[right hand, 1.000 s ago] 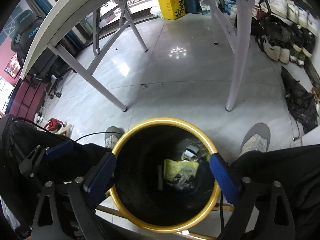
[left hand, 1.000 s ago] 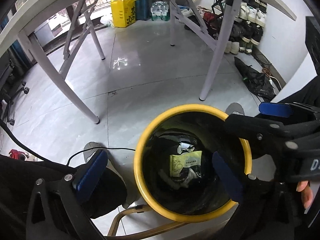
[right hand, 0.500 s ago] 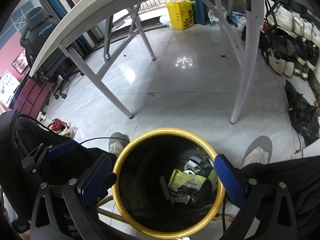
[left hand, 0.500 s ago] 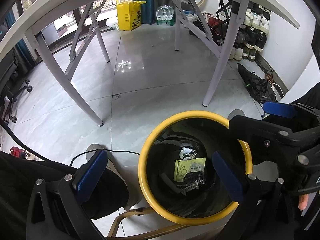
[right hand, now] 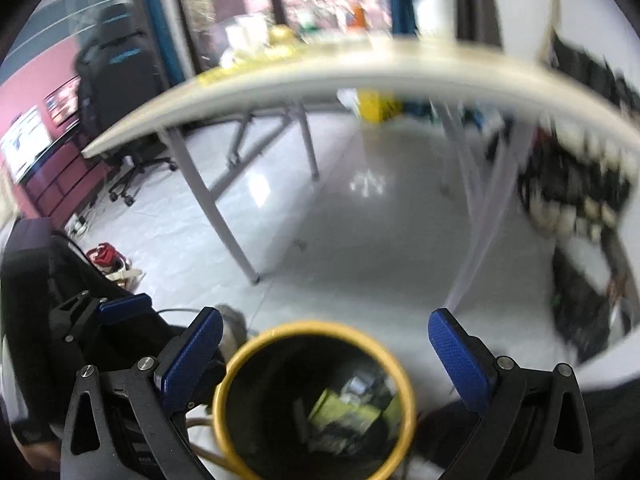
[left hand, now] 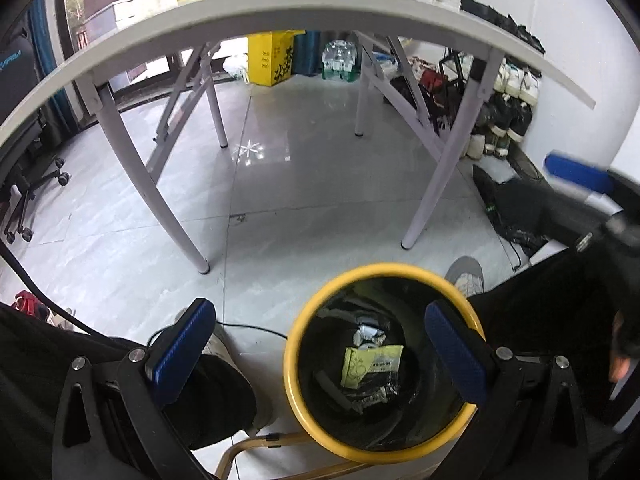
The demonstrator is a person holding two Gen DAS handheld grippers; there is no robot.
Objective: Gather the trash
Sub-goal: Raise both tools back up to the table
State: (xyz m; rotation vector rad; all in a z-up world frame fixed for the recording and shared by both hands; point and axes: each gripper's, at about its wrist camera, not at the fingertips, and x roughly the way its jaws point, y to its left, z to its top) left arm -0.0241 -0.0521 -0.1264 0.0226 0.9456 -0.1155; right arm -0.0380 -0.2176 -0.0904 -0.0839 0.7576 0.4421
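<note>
Both tongs angled down over the yellow-rimmed bin [left hand: 384, 360] on the floor [left hand: 320, 184], near the white counter's [left hand: 280, 12] front edge. Left tongs [left hand: 320, 352] released, blue pads spread wide with nothing between them, one pad over the bin's mouth; right tongs [right hand: 326, 358] likewise spread to the full and empty, straddling the bin's far rim. Trash [left hand: 370, 364], a yellow-green packet and crumpled wrappers, lying at the bin's bottom.
</note>
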